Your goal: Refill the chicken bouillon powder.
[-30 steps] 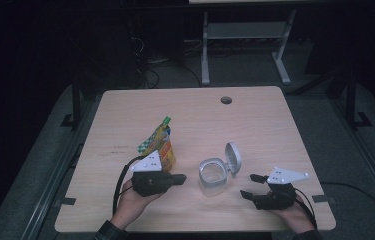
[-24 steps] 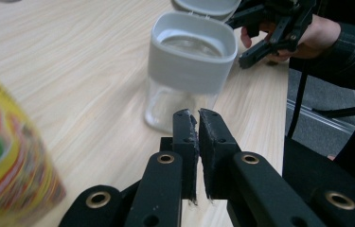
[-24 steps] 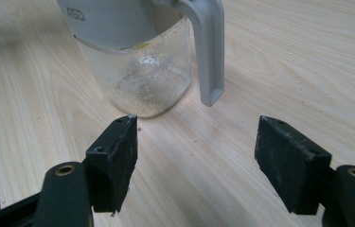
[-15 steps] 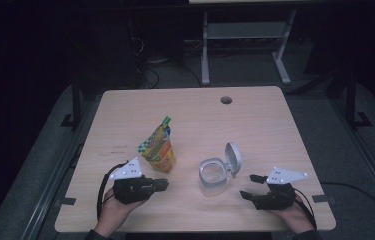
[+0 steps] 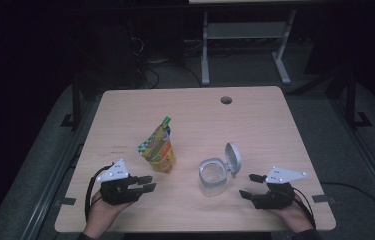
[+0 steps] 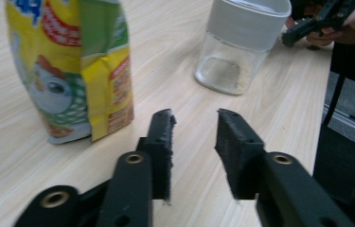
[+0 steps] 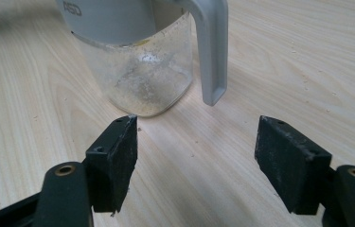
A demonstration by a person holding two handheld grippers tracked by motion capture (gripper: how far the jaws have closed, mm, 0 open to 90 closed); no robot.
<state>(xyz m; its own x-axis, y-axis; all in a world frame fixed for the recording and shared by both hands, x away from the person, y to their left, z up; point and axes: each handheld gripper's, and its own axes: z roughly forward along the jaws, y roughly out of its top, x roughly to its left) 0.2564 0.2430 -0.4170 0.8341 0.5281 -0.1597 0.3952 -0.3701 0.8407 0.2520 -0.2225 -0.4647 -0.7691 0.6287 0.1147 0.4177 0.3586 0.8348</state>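
Pouch [image 5: 158,150] stands upright at your left gripper's [image 5: 147,187] one o'clock, apart from its spread, empty jaws. Your right gripper [image 5: 249,186], jaws wide and empty, has the open-lidded jar [image 5: 213,176] at its nine o'clock.

We have a light wooden table [image 5: 125,107] filling the middle of the high view, with a round hole [image 5: 226,100] near its upper edge, right of centre. Directly on it we see a yellow and green snack pouch [image 5: 158,149] standing upright at centre left, and a clear jar [image 5: 213,176] with its grey lid [image 5: 233,157] flipped open at lower centre right, near the pouch but apart.
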